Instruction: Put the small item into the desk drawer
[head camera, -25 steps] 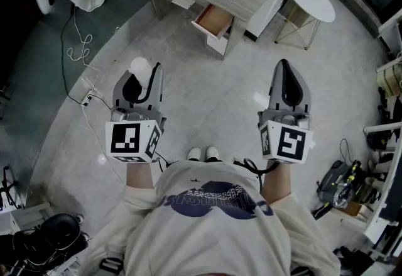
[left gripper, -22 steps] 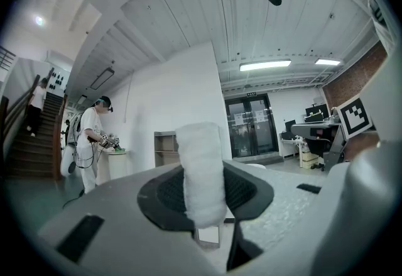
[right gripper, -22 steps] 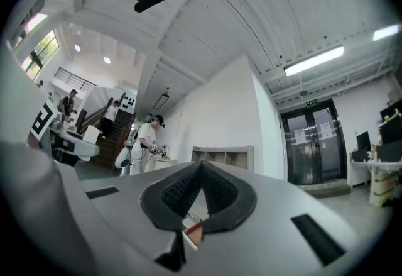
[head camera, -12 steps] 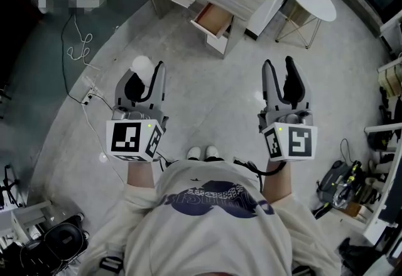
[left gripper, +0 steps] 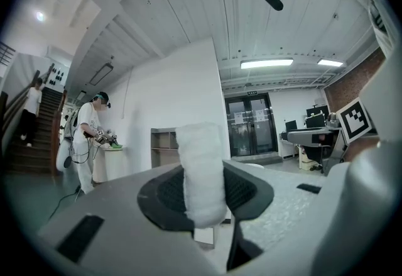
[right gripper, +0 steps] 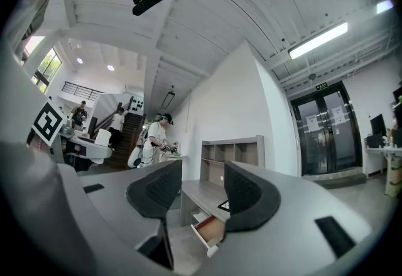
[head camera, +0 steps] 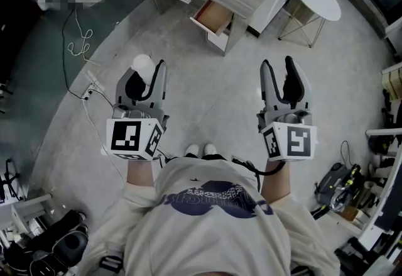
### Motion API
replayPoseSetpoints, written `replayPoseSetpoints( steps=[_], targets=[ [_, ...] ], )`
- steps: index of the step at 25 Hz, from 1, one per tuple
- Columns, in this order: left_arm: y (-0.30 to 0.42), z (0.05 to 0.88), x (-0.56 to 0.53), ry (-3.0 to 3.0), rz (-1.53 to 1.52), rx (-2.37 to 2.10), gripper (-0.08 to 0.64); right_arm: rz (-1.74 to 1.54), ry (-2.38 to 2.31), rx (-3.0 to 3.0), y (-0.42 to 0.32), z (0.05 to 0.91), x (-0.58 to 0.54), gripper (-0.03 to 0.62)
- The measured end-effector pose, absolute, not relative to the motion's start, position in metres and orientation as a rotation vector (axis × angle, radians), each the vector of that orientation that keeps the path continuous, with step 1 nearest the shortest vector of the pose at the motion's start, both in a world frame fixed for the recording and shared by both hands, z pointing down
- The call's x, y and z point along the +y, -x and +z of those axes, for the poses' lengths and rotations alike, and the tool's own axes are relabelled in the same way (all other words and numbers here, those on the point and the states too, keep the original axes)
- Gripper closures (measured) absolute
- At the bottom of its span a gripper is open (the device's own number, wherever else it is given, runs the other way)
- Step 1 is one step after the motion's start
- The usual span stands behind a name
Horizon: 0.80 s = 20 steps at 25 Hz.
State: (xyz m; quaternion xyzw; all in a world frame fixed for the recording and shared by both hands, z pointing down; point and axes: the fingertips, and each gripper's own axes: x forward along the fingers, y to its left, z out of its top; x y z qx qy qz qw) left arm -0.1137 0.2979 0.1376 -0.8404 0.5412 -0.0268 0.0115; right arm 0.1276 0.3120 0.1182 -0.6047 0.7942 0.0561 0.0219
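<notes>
The left gripper's [head camera: 147, 73] jaws pinch the seemingly soft, light white wad [left gripper: 200, 168] at mid-height, while the right gripper's [head camera: 277, 70] empty jaws are opening.

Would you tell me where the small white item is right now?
The small white item sits at the head view's left, clamped in the left gripper, well short of the open desk drawer ahead.

No legible text or numbers anywhere
</notes>
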Motion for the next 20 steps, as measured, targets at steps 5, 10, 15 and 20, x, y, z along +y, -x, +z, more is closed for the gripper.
replayPoseSetpoints(
  steps=[5,10,15,20],
  targets=[
    [0.113,0.144,0.291,2.603,-0.113,1.715,0.436,0.139,1.854,2.478,-0.132,0.130,0.297,0.394],
    [0.135,0.154,0.274,2.590,-0.137,1.767,0.436,0.117,1.853,2.498,-0.118,0.139,0.276,0.394],
    [0.155,0.162,0.235,2.606,-0.135,1.738,0.436,0.116,1.891,2.490,-0.100,0.149,0.243,0.391],
    [0.179,0.167,0.177,2.663,-0.138,1.657,0.436,0.099,1.977,2.449,-0.074,0.153,0.198,0.391]
  ],
)
